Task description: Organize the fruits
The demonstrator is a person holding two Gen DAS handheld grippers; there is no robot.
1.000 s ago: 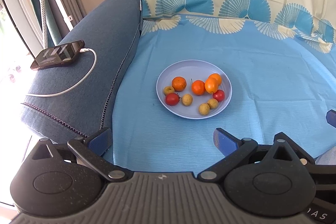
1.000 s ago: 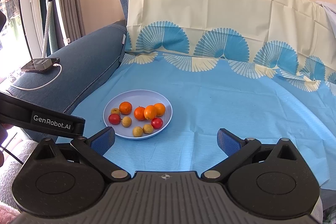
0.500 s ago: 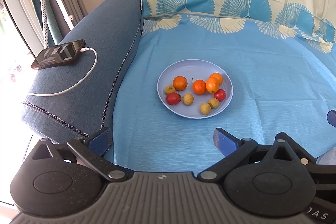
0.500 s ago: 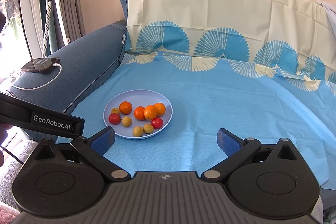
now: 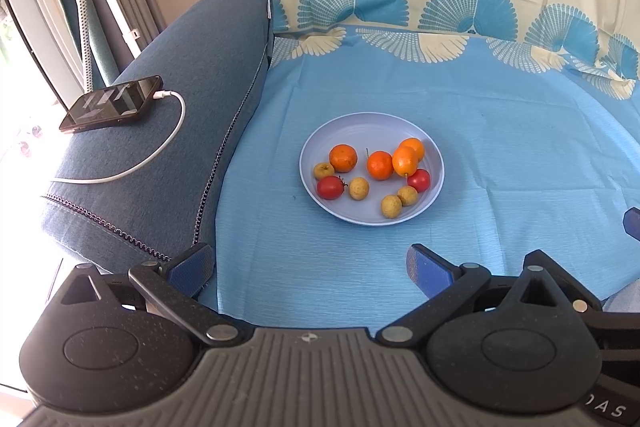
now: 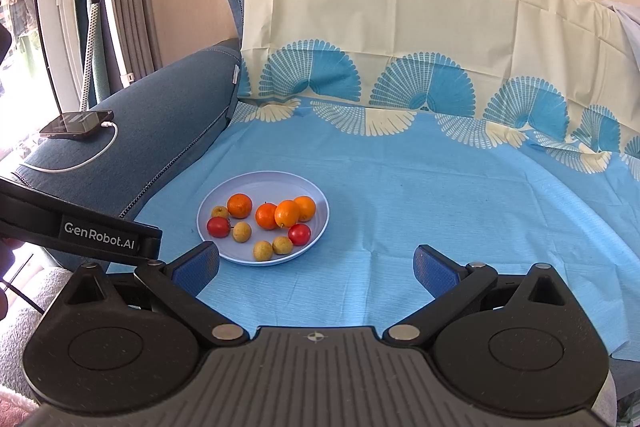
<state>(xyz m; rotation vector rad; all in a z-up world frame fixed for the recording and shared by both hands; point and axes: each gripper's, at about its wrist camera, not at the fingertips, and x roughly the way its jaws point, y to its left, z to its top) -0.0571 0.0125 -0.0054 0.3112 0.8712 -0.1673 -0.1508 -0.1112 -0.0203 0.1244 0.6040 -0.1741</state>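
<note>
A pale blue plate (image 5: 372, 125) lies on the blue cloth and also shows in the right wrist view (image 6: 260, 181). It holds several oranges (image 5: 380, 165), two red fruits (image 5: 330, 187) and several small yellow-brown fruits (image 5: 391, 206). My left gripper (image 5: 310, 267) is open and empty, held back from the plate's near side. My right gripper (image 6: 316, 265) is open and empty, near the plate's front right. The left gripper's strap (image 6: 100, 237) shows at the left of the right wrist view.
A blue patterned cloth (image 5: 500, 147) covers the sofa seat and backrest. A phone (image 5: 112, 103) on a white charging cable (image 5: 160, 147) lies on the blue armrest (image 5: 168, 163) to the left. A garment steamer stand (image 6: 94, 7) and curtains are at far left.
The left wrist view has shifted slightly, so the plate sits a little right of where it was. The right gripper has not visibly moved.
</note>
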